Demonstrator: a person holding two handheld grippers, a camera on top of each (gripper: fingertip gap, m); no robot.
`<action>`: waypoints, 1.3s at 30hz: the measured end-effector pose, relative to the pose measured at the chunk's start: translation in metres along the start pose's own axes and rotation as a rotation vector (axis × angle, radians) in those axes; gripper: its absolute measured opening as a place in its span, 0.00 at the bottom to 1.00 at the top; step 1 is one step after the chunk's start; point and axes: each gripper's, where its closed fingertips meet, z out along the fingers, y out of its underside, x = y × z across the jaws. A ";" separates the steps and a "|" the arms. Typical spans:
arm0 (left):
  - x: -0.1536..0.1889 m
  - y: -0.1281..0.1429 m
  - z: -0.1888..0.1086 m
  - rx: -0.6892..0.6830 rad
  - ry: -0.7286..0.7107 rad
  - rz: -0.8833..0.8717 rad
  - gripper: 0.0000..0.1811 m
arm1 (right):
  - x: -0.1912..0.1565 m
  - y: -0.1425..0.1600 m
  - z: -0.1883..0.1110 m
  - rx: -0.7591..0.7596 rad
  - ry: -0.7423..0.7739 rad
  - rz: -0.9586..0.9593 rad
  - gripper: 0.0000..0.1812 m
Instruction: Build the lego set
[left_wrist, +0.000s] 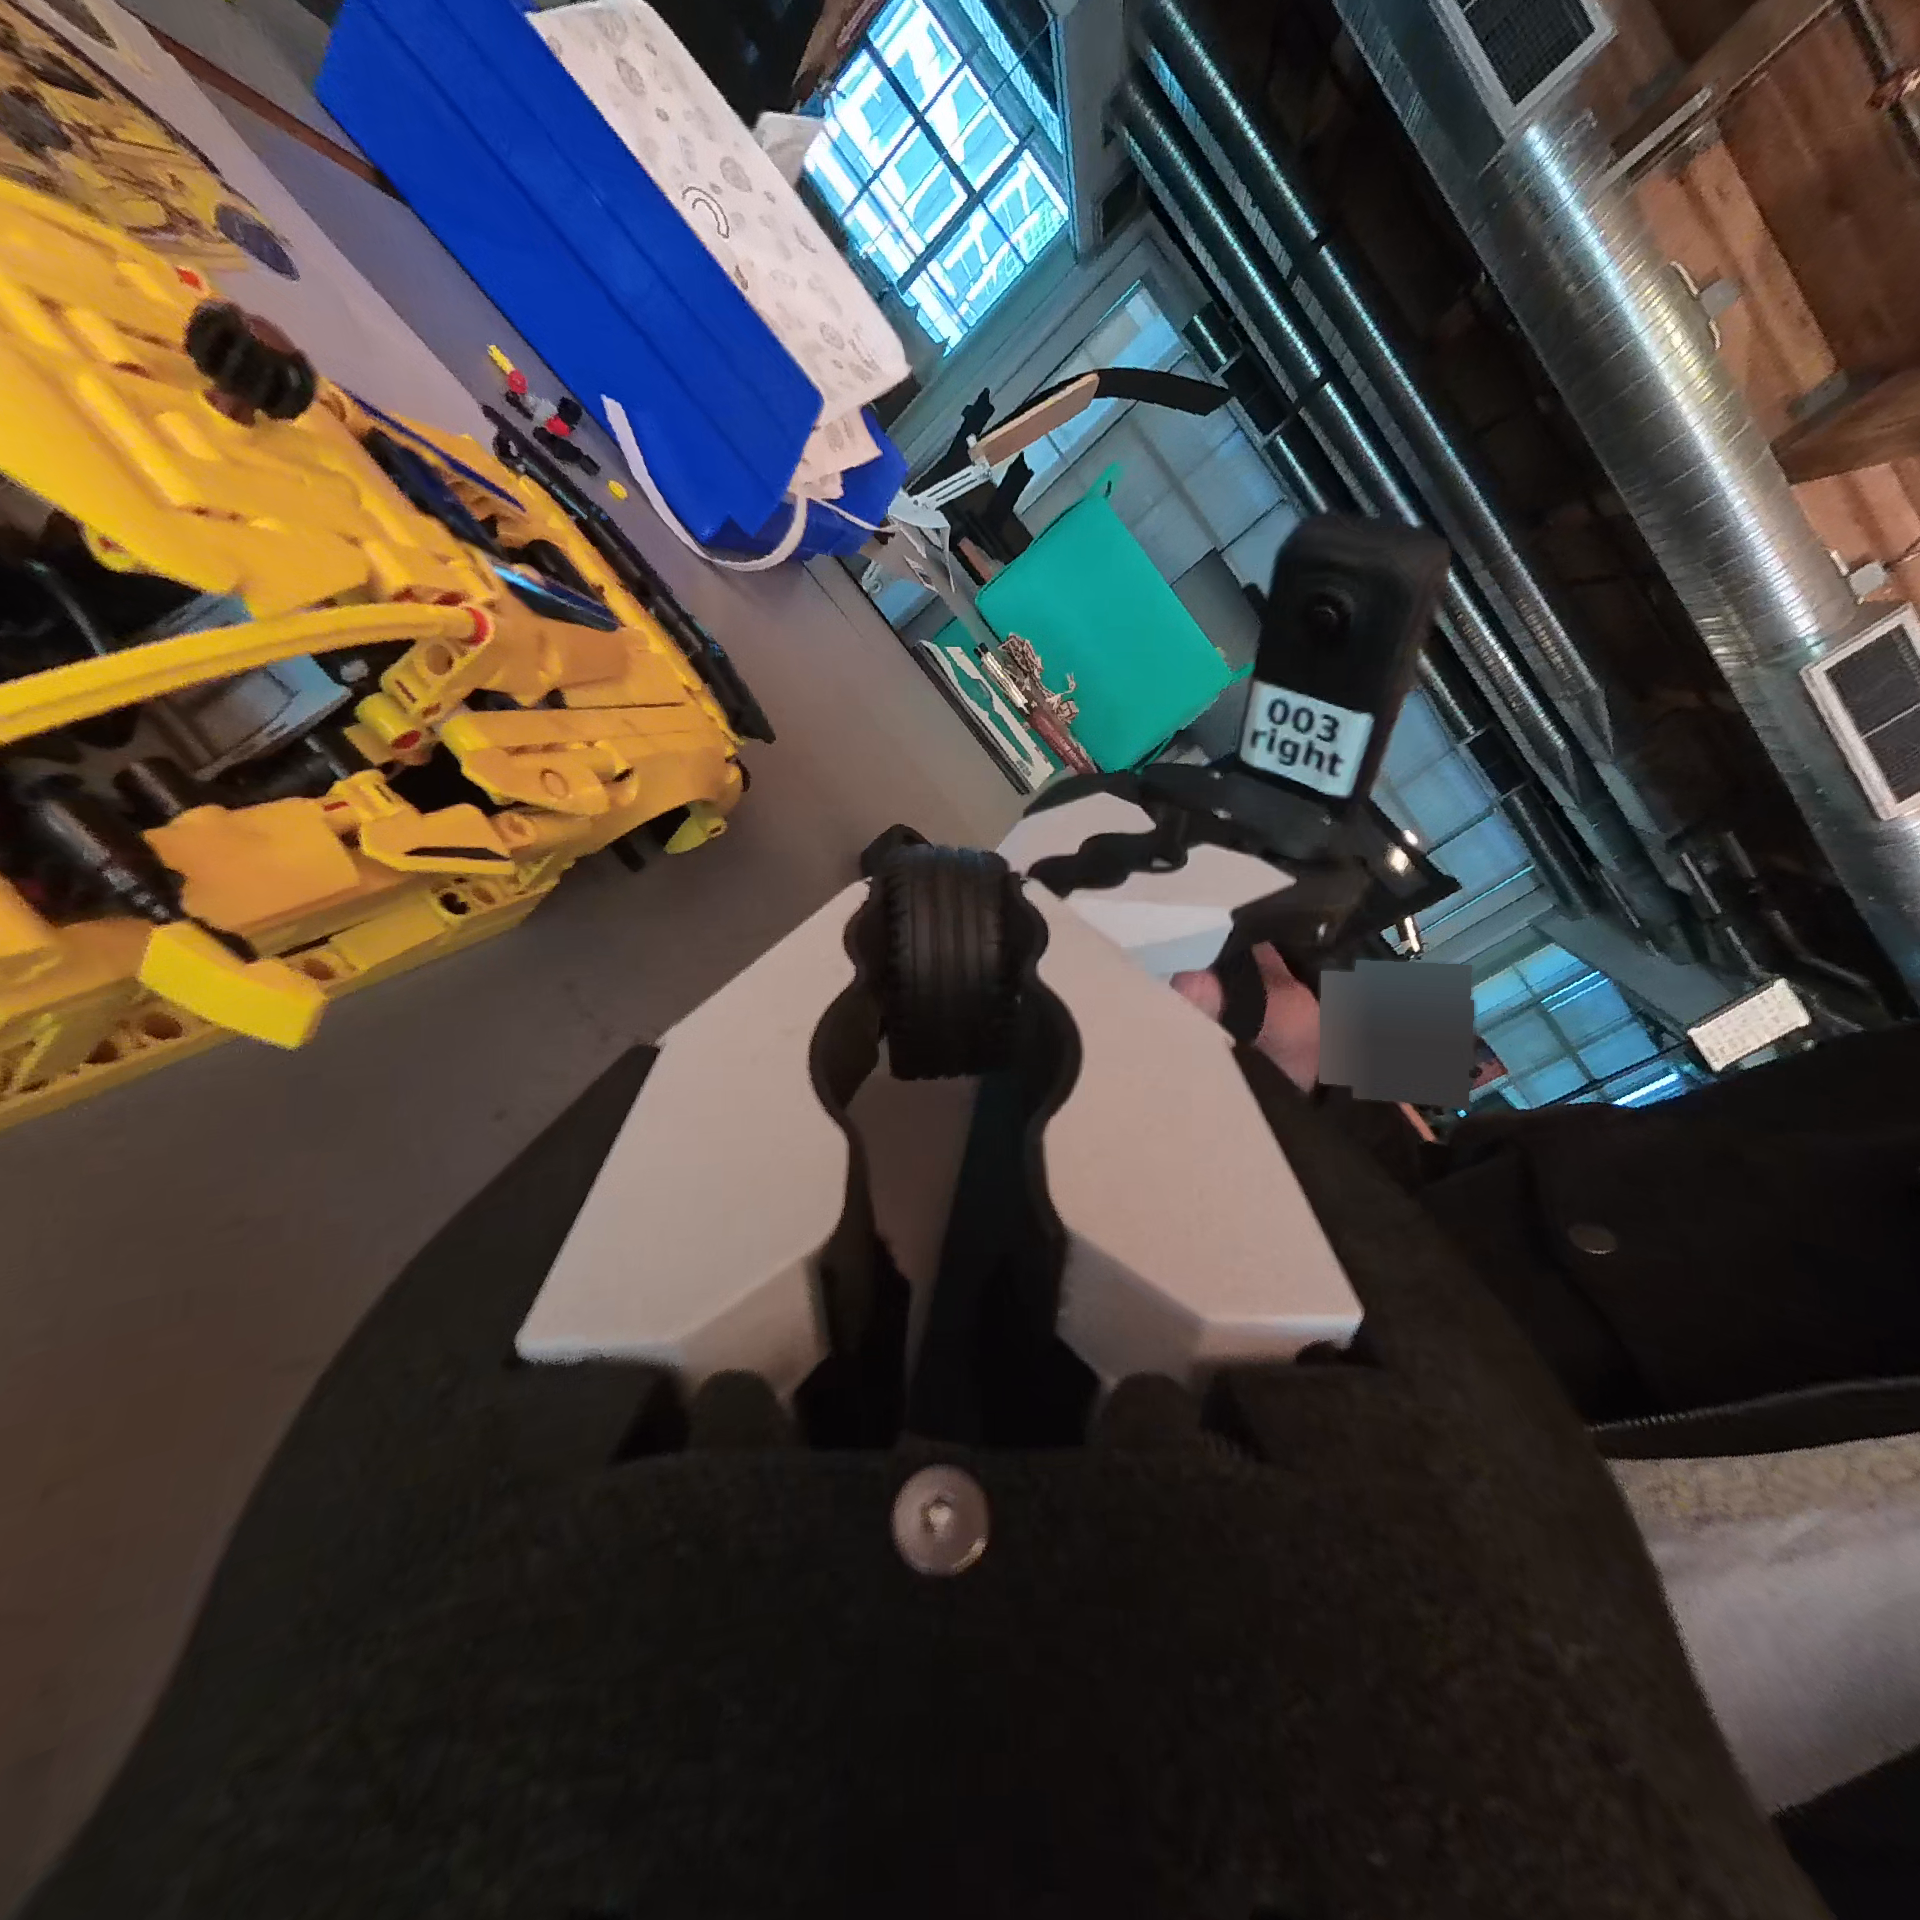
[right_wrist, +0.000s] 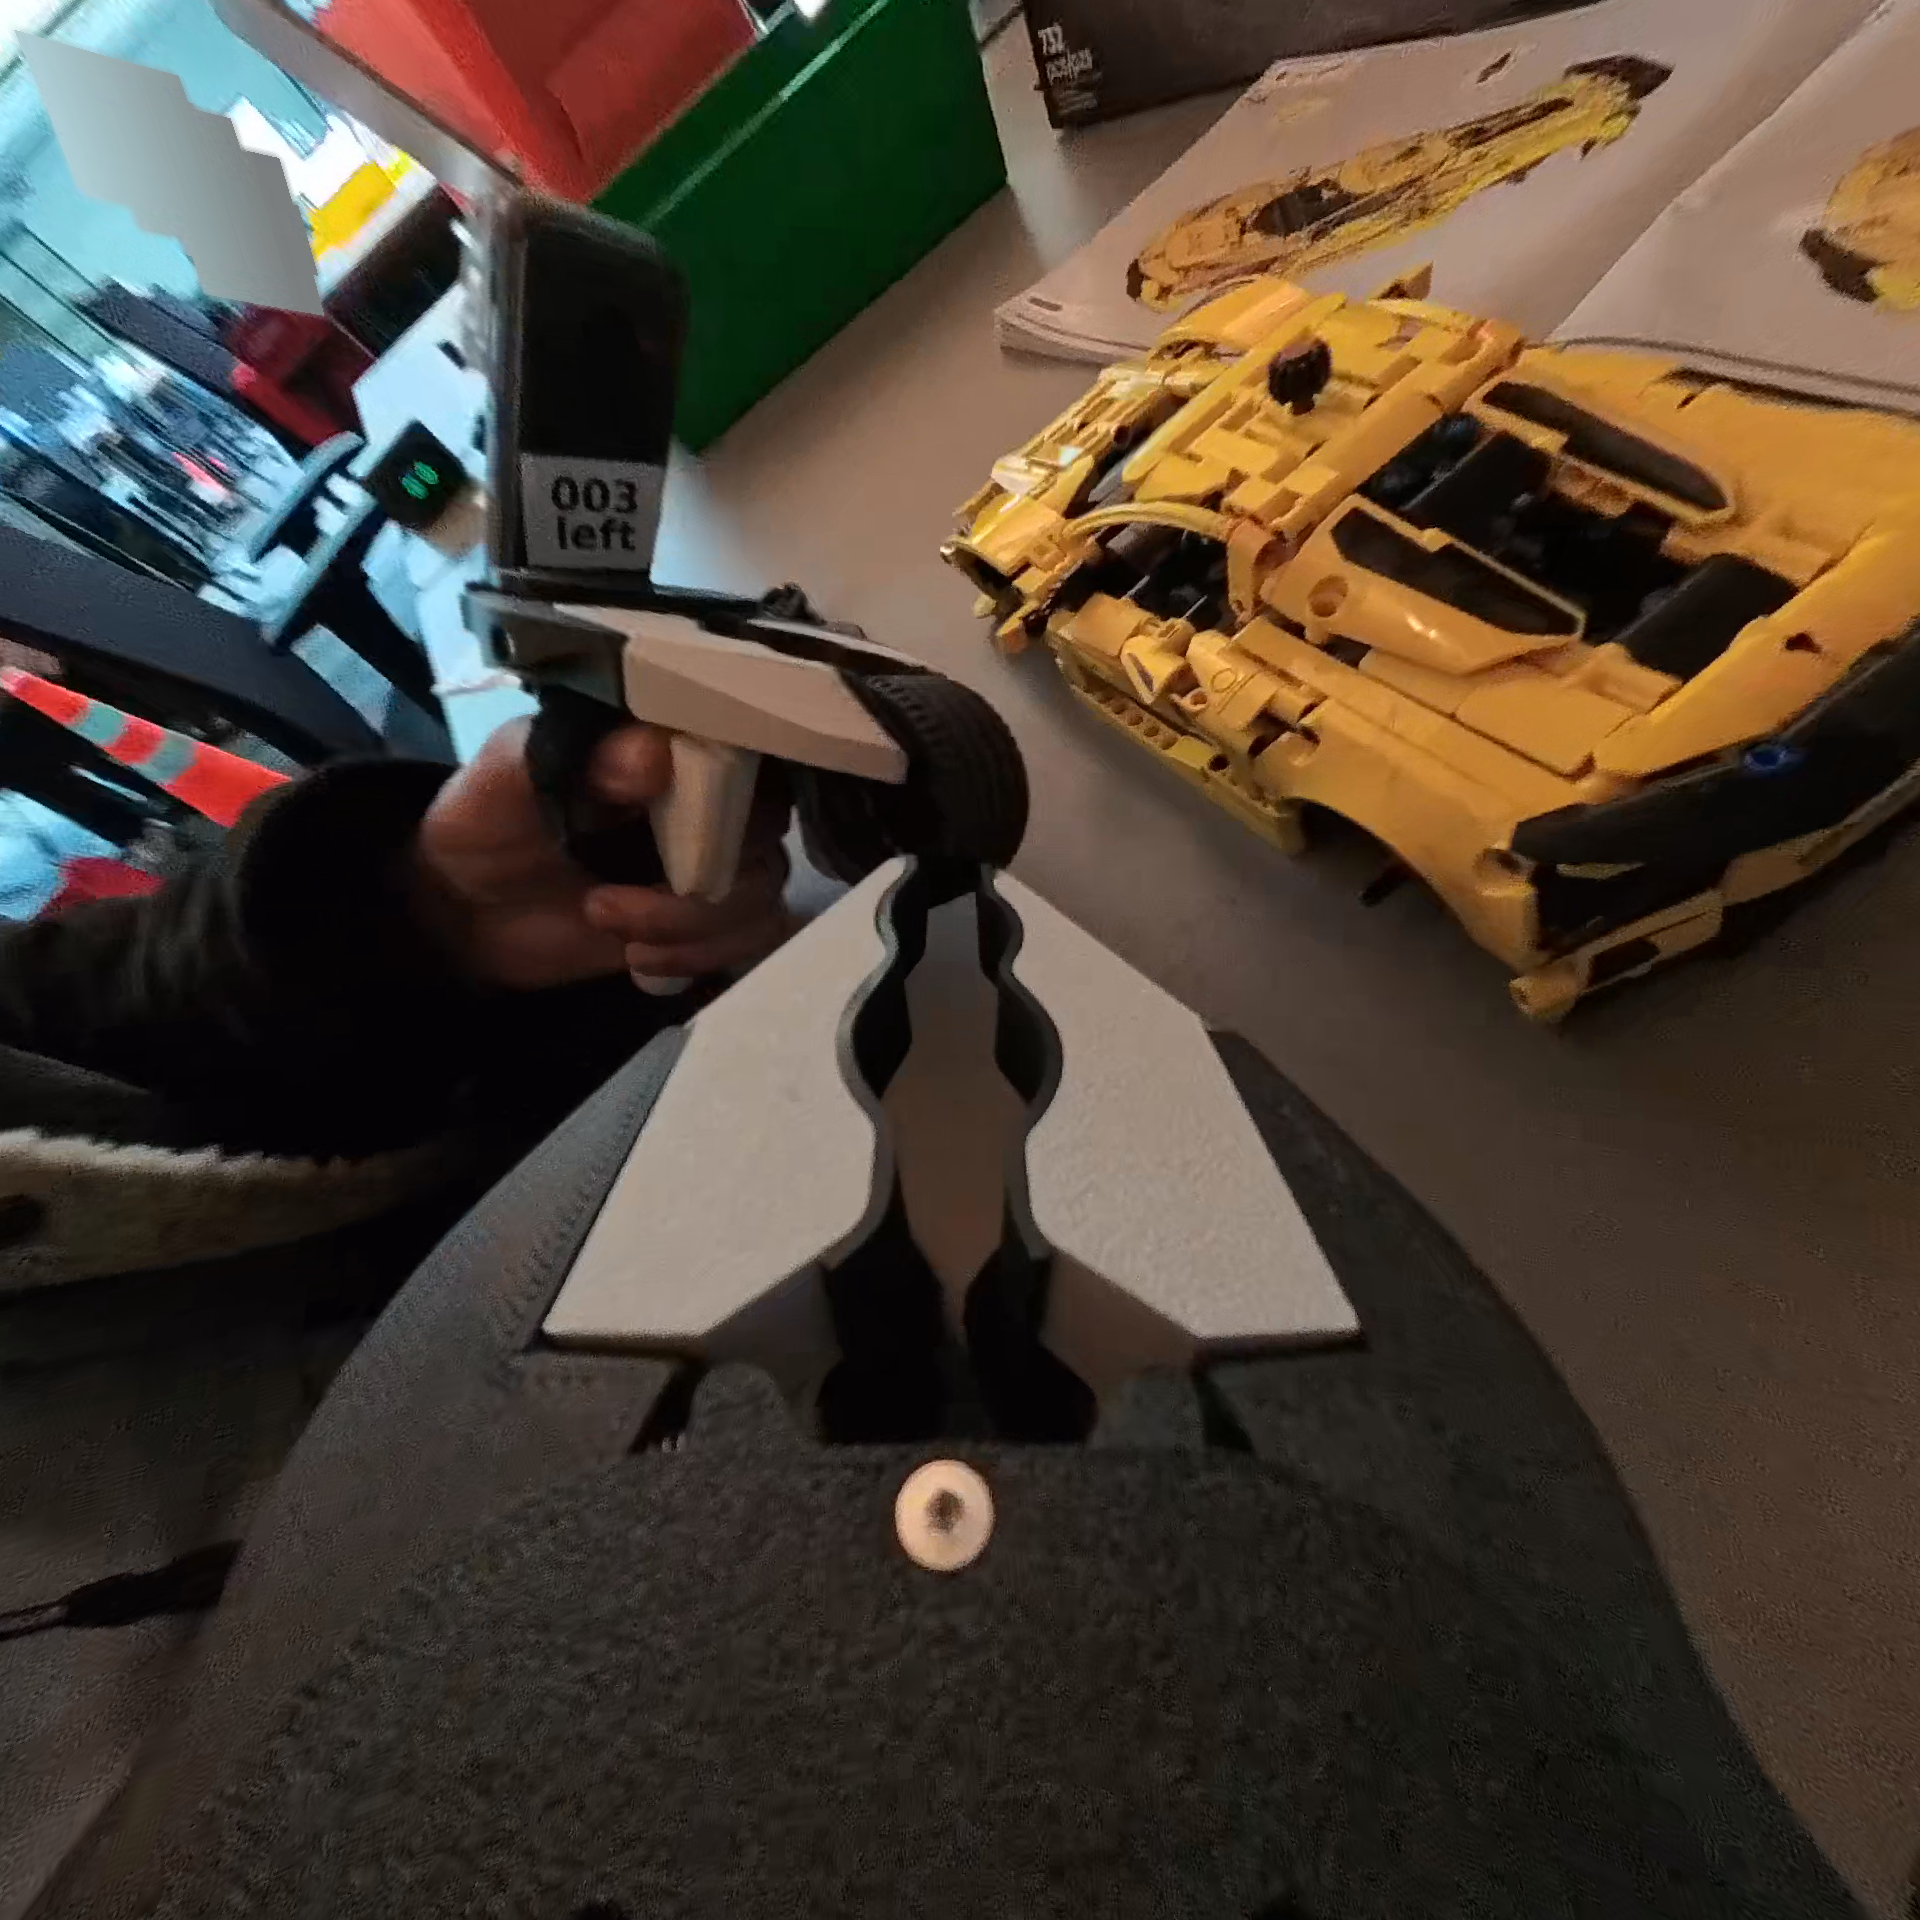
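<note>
My left gripper: fingers closed on a black ribbed rubber tyre, held above the grey table | My right gripper: fingers narrowly parted, gripping nothing, tips just beside the tyre | Yellow brick-built sports car: on the table, beside open instruction booklets.

I can make out print in three places, and I won't repeat any of it. A white label is on the black camera right of the yellow lego car. A matching white label sits left of the car in the right wrist view. A dark box behind the car has white print.
</note>
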 end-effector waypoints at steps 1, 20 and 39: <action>-0.001 -0.001 0.000 0.008 0.008 -0.021 0.12 | 0.000 0.000 0.001 0.000 0.026 -0.035 0.05; 0.021 -0.021 -0.009 0.158 0.184 -0.092 0.12 | -0.021 -0.020 -0.005 0.158 -0.198 0.145 0.07; 0.020 0.022 0.013 -0.165 -0.028 0.304 0.13 | -0.010 -0.006 -0.029 -0.094 -0.122 -0.101 0.11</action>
